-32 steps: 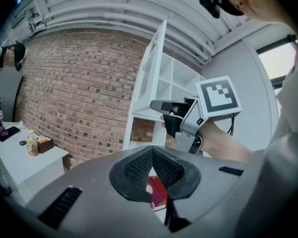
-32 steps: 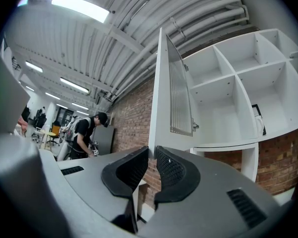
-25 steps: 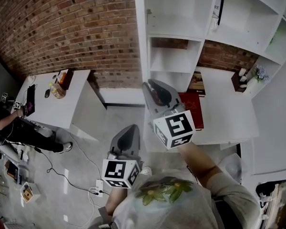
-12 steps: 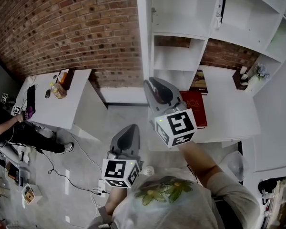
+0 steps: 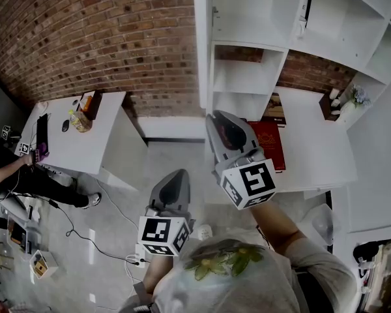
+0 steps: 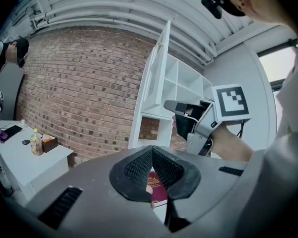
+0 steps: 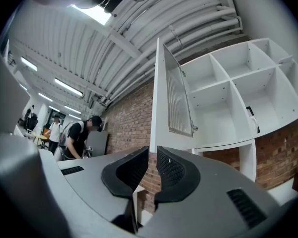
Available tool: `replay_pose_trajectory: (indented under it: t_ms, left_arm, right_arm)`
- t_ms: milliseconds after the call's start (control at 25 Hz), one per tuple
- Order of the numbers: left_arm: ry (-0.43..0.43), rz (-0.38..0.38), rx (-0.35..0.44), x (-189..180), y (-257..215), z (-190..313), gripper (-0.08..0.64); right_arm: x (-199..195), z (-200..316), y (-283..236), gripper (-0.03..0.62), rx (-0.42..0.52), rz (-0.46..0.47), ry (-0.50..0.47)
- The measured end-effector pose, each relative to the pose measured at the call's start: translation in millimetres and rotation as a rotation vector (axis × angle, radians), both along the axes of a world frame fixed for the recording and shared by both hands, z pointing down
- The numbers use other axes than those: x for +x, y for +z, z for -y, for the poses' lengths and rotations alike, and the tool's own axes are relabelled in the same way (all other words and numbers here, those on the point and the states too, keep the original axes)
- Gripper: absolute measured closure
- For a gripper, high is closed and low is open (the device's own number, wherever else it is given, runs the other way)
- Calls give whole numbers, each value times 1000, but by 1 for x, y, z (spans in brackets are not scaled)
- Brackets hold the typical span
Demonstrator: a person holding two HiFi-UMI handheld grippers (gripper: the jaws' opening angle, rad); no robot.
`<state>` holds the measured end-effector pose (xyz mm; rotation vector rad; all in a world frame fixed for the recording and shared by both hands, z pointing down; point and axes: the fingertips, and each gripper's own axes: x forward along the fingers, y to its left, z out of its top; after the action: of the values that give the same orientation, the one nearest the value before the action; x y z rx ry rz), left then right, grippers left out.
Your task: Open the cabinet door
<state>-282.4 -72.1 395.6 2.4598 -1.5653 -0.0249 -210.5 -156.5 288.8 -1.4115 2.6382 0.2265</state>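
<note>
Hardly anything has shifted. The cabinet door still stands swung out. Below it the right tool hangs slightly apart, empty, and the left tool sits closed, farther back. The opening looks done.

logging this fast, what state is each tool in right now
Left tool: closed, holding nothing.
Right tool: open by a narrow gap, holding nothing.
</note>
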Motion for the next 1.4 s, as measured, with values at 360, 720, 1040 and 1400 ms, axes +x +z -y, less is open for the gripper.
replay_pose_trajectory:
  t_ms: [360,720,1040,1400]
  left_arm:
    - [24,-15,-2,2,1,2,551]
    - [44,-20,-8,8,7,1,551]
    - [49,-24,-11,7,7,0,551]
    - [51,-27,-18,9,11,-2,551]
  right_arm:
    - [9,-30,29,548,-79,42,-33]
    - [13,-45,42,560,-95,14,-27]
    - [12,-50,48,561,-107,-4,-27]
    - [12,-53,53,561,-121,-6,-31]
